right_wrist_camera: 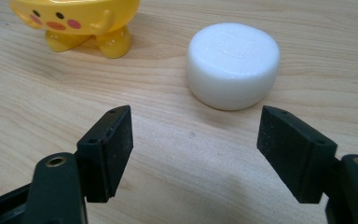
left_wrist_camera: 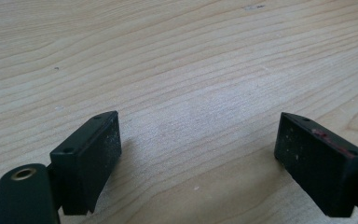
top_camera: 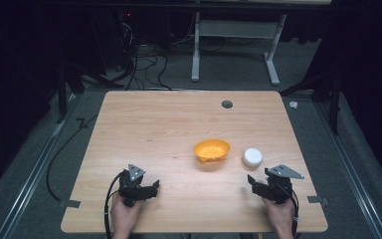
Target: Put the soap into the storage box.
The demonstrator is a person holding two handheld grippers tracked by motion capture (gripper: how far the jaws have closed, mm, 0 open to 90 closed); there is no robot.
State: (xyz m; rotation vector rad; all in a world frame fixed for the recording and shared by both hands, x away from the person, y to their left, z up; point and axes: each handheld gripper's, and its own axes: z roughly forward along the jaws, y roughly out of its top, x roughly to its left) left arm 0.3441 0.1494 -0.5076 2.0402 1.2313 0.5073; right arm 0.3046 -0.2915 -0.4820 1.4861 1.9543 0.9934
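Note:
A yellow bowl (top_camera: pixel 212 150) with a chick face and small feet (right_wrist_camera: pixel 77 18) stands right of the table's middle. Just to its right lies a white round puck (top_camera: pixel 252 157). My right gripper (top_camera: pixel 252 180) rests near the front right edge, below the puck. In the right gripper view it (right_wrist_camera: pixel 196 119) is open, with bare wood between its jaws and the puck (right_wrist_camera: pixel 233 63) a short way ahead. My left gripper (top_camera: pixel 154 188) sits at the front left, pointing right. Its jaws (left_wrist_camera: pixel 198 126) stand wide open over bare wood.
The wooden table (top_camera: pixel 154 124) has a dark grommet hole (top_camera: pixel 227 104) near its far edge and tape tabs (top_camera: pixel 69 203) at the front corners. Beyond it, a white desk frame (top_camera: pixel 234 30) and loose cables (top_camera: pixel 144 64) lie on the grey floor.

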